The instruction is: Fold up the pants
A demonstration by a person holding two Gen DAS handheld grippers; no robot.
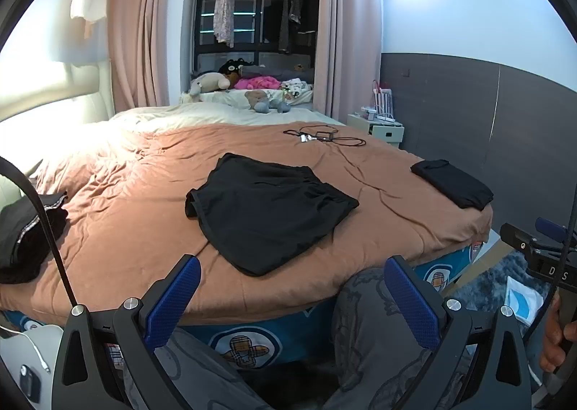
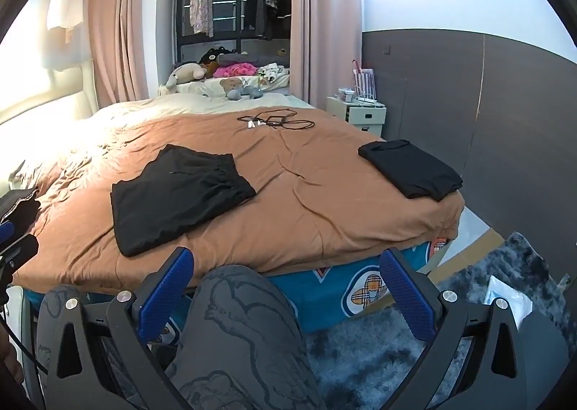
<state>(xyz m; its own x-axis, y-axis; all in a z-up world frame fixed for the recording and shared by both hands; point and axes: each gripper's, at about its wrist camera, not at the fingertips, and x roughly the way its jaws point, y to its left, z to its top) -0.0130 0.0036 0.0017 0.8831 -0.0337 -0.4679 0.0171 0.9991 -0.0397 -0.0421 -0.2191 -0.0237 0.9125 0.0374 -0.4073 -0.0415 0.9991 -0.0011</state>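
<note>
Both grippers [image 1: 292,298] [image 2: 286,289] wide open, empty; best pinching pants [image 1: 267,210] hem corners evenly, folding slow.

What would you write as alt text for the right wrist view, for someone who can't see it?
Black shorts lie spread flat on a brown bedspread, with a folded black garment near the bed's right edge. The open right gripper hovers empty at the foot of the bed, above the person's grey patterned trouser leg.

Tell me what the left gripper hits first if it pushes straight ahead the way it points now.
Probably the black shorts on the brown blanket; the open left gripper aims there, nothing between, though depth is unclear.
</note>
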